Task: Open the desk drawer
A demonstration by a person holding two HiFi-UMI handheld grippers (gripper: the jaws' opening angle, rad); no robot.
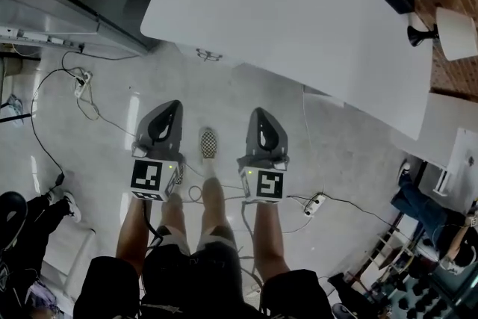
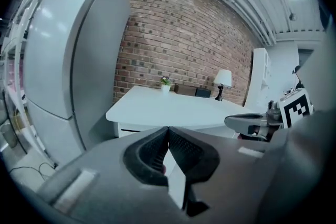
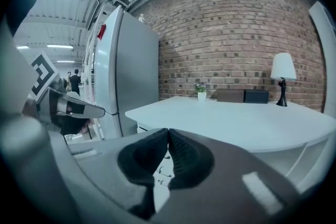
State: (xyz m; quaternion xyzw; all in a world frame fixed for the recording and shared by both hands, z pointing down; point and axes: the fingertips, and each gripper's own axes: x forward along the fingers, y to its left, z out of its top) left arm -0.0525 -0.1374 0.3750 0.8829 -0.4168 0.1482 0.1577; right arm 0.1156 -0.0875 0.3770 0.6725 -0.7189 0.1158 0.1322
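Grey refrigerator (image 2: 79, 60) standing at far left. Left gripper (image 1: 172, 108) hovering over floor (image 1: 112, 86), short of table (image 1: 299, 11); jaws clenched tip to tip, gripping nothing. Right gripper (image 1: 258, 114) hovering beside it, jaws likewise clenched and empty. Both pointing toward table. Desk drawer (image 2: 128, 128) sitting shut under table's near-left corner, well apart from both grippers. Lamp (image 3: 283, 71) standing at table's far right by brick wall (image 3: 226, 34).

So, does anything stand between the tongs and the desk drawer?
Nothing visible does. The left tongs and right tongs are shut and empty, with only floor between them and the desk. The drawer sits closed under its corner. Cables lie off to the left.
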